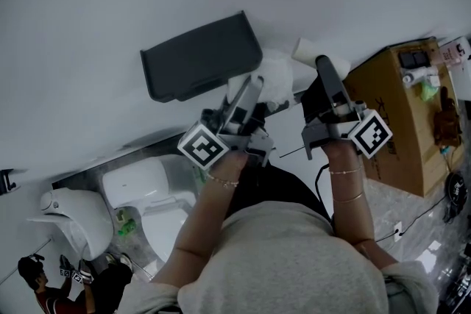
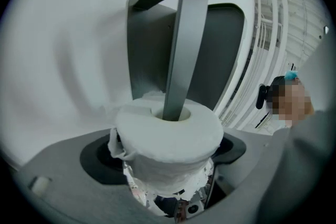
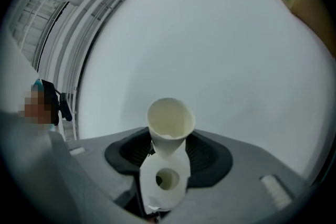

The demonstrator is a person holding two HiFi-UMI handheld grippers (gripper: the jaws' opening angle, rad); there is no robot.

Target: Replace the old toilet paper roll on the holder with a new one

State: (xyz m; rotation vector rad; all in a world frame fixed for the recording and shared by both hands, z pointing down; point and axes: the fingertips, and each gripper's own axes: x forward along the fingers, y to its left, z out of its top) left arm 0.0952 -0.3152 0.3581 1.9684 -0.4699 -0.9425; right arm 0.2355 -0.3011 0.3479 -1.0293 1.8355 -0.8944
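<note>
On the white wall hangs the dark grey paper holder (image 1: 202, 55). Its curved arm (image 2: 184, 39) runs down into the core of a full white toilet roll (image 2: 168, 136). My left gripper (image 2: 168, 165) is shut on that roll's sides. In the head view the roll (image 1: 278, 76) sits just right of the holder, with the left gripper (image 1: 257, 88) under it. Further right, my right gripper (image 1: 324, 73) points up and away from the holder. It is shut on the old cardboard tube (image 3: 169, 123), which carries a few white paper scraps (image 3: 165, 181); the tube's end (image 1: 304, 49) pokes out above the jaws.
A white toilet (image 1: 151, 195) stands below left of the holder, next to another white fixture (image 1: 73, 220). A cardboard box (image 1: 401, 114) with small items on top stands at the right, cables on the floor beside it. A person (image 1: 44, 287) shows at the bottom left.
</note>
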